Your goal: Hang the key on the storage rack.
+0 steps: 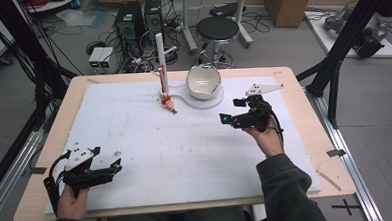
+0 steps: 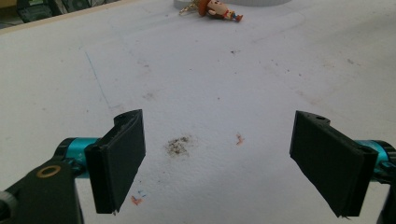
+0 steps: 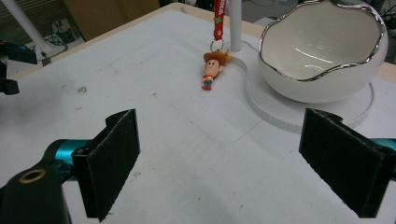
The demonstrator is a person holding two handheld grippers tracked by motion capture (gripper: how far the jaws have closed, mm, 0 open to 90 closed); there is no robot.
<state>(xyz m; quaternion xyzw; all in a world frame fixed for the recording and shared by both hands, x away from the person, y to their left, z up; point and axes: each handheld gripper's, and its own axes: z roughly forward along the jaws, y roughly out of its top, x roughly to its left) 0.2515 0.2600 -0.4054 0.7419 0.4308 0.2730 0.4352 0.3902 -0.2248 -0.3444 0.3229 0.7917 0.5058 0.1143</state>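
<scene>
A small cowboy-figure keychain on a red strap [image 3: 211, 67] lies on the white foam-covered tabletop [image 1: 151, 152], just beside the glossy white egg-shaped bowl with a silver rim [image 3: 322, 51], its strap running up a white upright post [image 1: 161, 62]. The right gripper [image 1: 234, 110] hovers near the bowl, jaws wide apart and empty. The left gripper [image 1: 117, 164] sits well away from the bowl, jaws likewise apart.

On the worktop [image 1: 296, 151] one white mat [image 1: 135, 143] is laid. One keychain figure [image 3: 211, 69] (on a red strap) is counted, one white post [image 1: 161, 62], one white bowl [image 3: 322, 51] and one round stand [image 3: 280, 109]. Two tools are seen: left tool [image 1: 117, 166], right tool [image 1: 232, 110].
</scene>
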